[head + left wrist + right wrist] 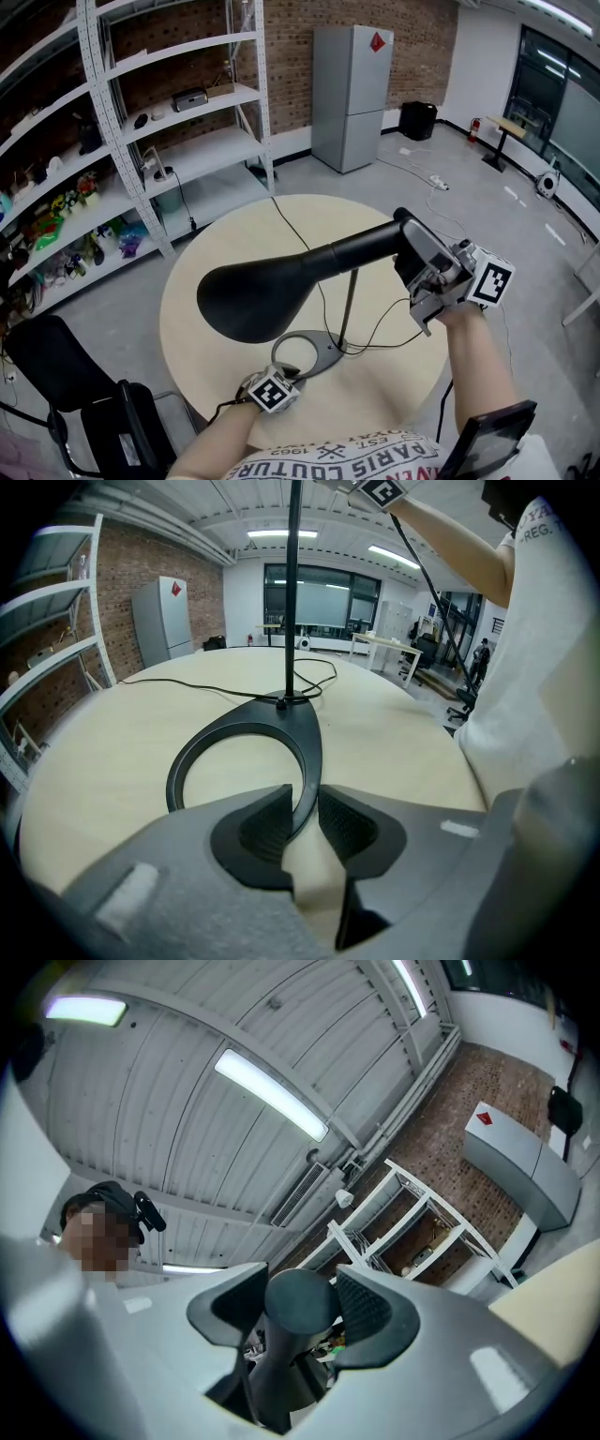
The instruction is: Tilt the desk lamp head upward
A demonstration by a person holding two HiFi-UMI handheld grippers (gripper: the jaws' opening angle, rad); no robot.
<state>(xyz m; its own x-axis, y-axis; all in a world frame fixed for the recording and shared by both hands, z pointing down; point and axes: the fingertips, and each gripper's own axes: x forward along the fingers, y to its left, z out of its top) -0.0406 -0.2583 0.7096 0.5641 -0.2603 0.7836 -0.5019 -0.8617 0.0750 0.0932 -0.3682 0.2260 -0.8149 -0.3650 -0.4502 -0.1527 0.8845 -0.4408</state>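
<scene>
A round, light-coloured desk (225,234) stands in the middle of the room, and the desk lamp is on its near part. The lamp head (267,289) is black and wide. It hangs over the desk, with its broad end to the left and its narrow neck going up to the right. Under it a thin pole (349,305) goes down to the ring base (314,354), which lies flat on the desk. A black cord (289,232) runs from the base across the desk to the far side.

The left tool (289,375) is low at the near edge of the desk. In the left gripper view the left tool (302,816) is clenched on the near rim of the ring base (302,738), and the rim passes between its two pads. The pole (292,592) rises straight up behind it.

The right tool (412,261) is high on the right, at the end of the neck of the lamp head. In the right gripper view the right tool (302,1299) grasps the rounded end of this neck (286,1354), with a pad pressing on each side.

Metal shelves (187,141) with small things stand far left, a grey refrigerator (352,94) stands against the far brick wall, and a black chair (56,375) is near left.
</scene>
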